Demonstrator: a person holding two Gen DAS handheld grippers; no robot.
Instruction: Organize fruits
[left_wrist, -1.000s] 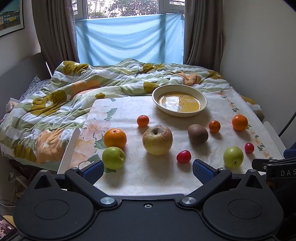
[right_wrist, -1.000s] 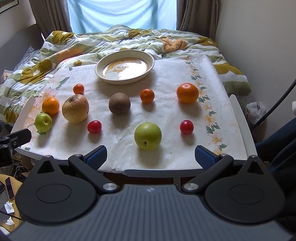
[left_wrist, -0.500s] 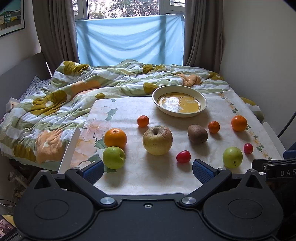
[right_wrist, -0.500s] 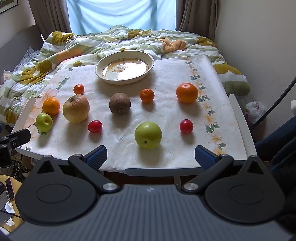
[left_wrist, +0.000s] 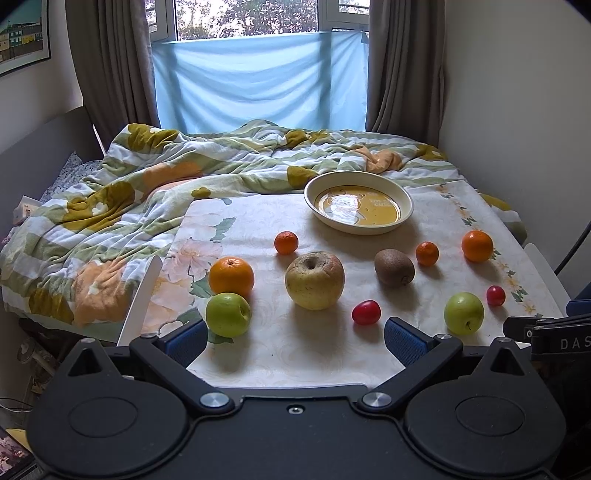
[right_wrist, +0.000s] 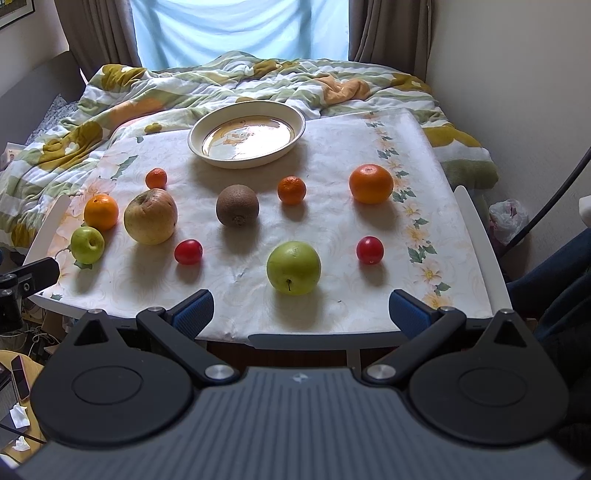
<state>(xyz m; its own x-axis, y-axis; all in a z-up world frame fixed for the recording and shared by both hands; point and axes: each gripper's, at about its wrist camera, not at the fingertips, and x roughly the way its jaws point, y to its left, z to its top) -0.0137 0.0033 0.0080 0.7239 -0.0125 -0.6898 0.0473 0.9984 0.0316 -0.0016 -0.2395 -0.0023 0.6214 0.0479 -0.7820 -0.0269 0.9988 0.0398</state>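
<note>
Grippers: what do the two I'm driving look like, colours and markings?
The left gripper has a smooth black body with two round discs, silver pivot screws and black arms ending in blue ribbed fingers. The right gripper has the same build, but its centre plate is grey and ridged with a small logo. No sleeves or hands show.

The left green apple (left_wrist: 228, 314) overlaps the bottom of the orange (left_wrist: 231, 277) behind it, hiding their meeting point. At the right edge of the left wrist view, lettering on a black mount (left_wrist: 561, 341) is cut off after "DAS". In the right wrist view, a phone (right_wrist: 20, 377) sits partly behind the gripper body, and the framed picture (right_wrist: 14, 11) is clipped at the corner.
</note>
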